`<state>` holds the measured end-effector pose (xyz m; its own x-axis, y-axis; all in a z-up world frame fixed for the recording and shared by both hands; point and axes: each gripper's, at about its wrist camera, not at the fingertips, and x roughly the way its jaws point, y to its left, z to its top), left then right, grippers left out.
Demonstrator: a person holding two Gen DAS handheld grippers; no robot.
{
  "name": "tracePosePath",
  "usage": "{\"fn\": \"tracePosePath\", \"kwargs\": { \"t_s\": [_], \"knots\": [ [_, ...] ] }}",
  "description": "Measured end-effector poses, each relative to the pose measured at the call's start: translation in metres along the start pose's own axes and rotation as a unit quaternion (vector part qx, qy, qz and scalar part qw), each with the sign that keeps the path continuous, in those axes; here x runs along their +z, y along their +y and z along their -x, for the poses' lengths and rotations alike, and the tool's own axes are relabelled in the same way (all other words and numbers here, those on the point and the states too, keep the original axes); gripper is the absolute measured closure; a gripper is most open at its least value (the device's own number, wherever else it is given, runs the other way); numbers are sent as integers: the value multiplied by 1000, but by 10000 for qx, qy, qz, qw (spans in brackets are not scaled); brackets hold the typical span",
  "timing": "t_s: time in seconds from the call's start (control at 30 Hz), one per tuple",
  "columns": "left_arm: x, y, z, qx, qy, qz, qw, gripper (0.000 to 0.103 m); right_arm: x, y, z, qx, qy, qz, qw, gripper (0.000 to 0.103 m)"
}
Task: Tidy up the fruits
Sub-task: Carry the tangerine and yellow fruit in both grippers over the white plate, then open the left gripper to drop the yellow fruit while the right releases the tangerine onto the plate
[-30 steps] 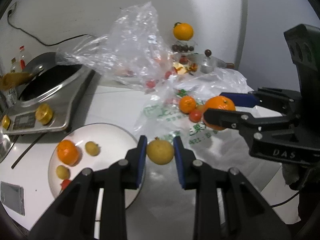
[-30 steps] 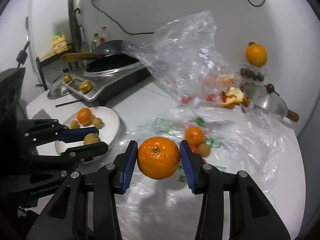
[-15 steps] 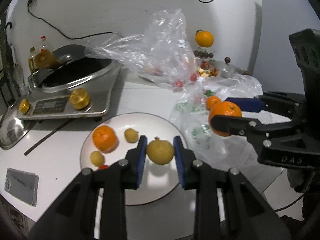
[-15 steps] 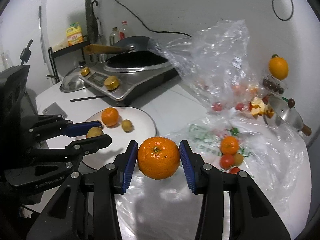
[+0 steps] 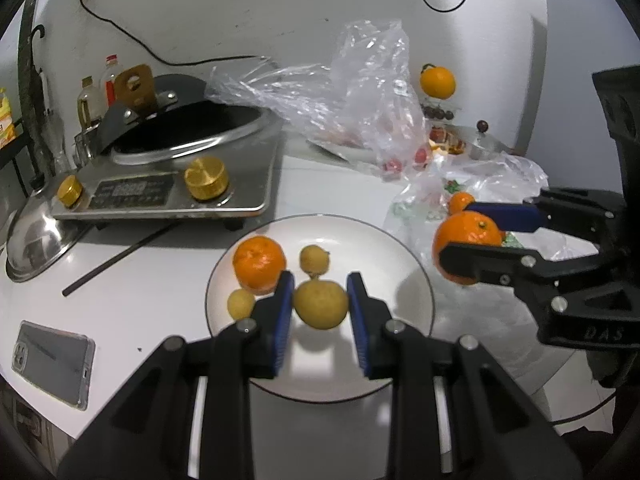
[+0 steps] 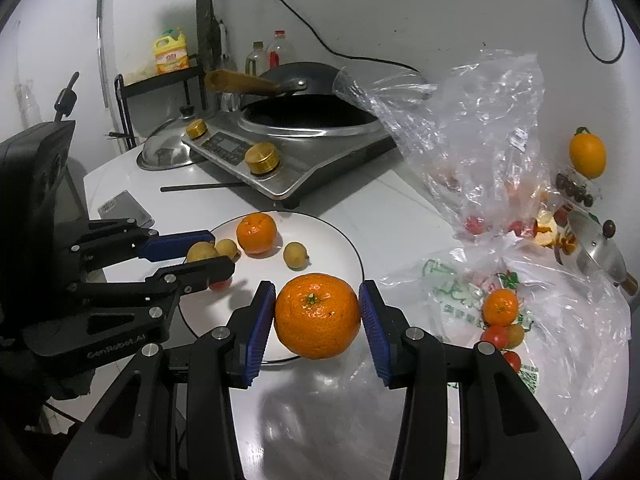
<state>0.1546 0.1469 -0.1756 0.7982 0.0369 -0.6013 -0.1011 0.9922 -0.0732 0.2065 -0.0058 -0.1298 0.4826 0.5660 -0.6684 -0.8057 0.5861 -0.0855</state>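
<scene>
My left gripper [image 5: 320, 304] is shut on a yellow-green round fruit [image 5: 320, 305] and holds it over the white plate [image 5: 384, 364]. The plate holds an orange [image 5: 259, 259] and two small yellow fruits [image 5: 314, 259]. My right gripper [image 6: 318, 316] is shut on a large orange [image 6: 317, 315] at the plate's right edge [image 6: 352, 252]; it also shows in the left wrist view [image 5: 468, 236]. More fruit lies on the plastic bag [image 6: 500, 308] to the right: a small orange and red tomatoes.
An induction cooker with a wok [image 5: 176, 176] stands behind the plate. A metal lid [image 5: 36, 240], a black stick [image 5: 116, 258] and a phone [image 5: 52, 364] lie to the left. A crumpled clear bag [image 5: 360, 100] and a pot lid [image 6: 600, 248] are at the back right.
Both grippers have moved left from the plastic bag toward the plate, each still holding its fruit. The left gripper's fruit is now over the plate.
</scene>
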Motion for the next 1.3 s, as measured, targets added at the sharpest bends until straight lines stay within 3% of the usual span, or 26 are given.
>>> {"fn": "tracePosePath", "kwargs": {
  "t_s": [1.3],
  "knots": [
    [-2, 21, -54, 144, 424, 97, 9989, 75, 15, -5, -85, 160, 379, -48, 9991, 57]
  ]
}}
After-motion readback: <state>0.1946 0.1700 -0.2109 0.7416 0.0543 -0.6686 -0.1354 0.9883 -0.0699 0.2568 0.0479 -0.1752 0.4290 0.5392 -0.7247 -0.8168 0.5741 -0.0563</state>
